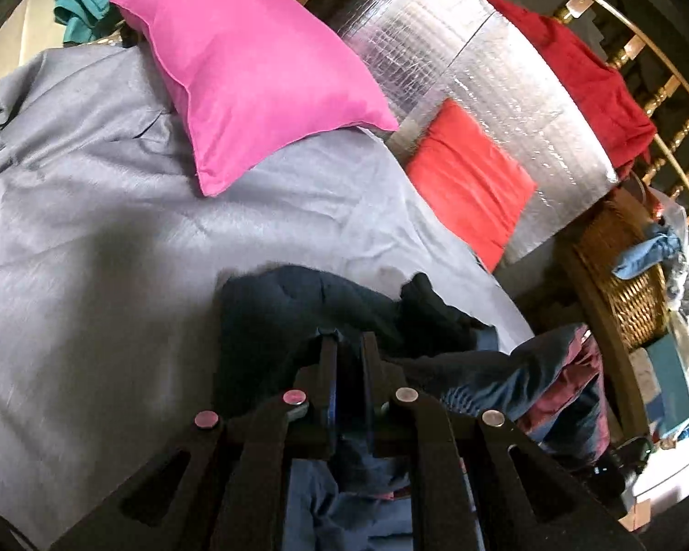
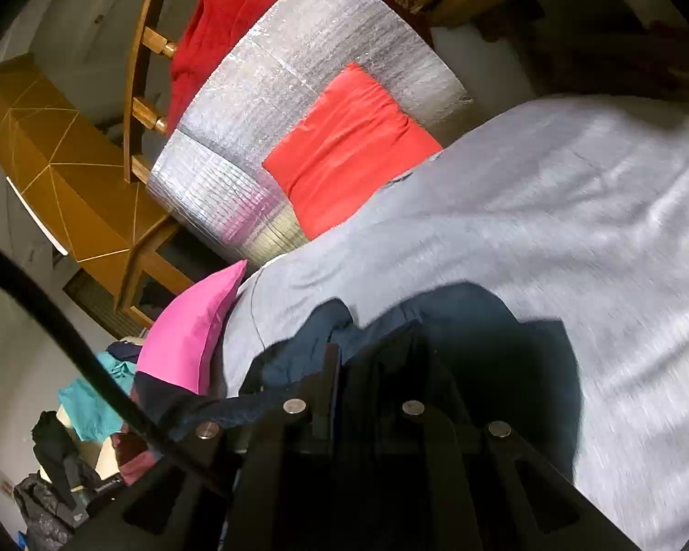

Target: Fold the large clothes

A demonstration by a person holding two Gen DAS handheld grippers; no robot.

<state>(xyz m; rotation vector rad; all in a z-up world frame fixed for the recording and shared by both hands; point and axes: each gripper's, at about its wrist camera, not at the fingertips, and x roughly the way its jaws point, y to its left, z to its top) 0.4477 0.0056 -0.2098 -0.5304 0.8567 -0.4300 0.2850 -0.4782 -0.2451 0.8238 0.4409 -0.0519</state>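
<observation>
Two pinches: your left gripper (image 1: 347,344) and right gripper (image 2: 353,358) each clamp the navy garment (image 1: 271,303), lifting it over the grey bedsheet (image 1: 92,193) for folding

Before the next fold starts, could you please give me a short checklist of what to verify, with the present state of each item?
1. Left tool shut on the dark garment: ok.
2. Right tool shut on the same garment: cannot tell, its tips sit in dark cloth.
3. Garment spread flat: not ok, it is bunched.
4. Bare grey sheet for laying it out: ok.
5. Pink pillow off the sheet: not ok.
</observation>
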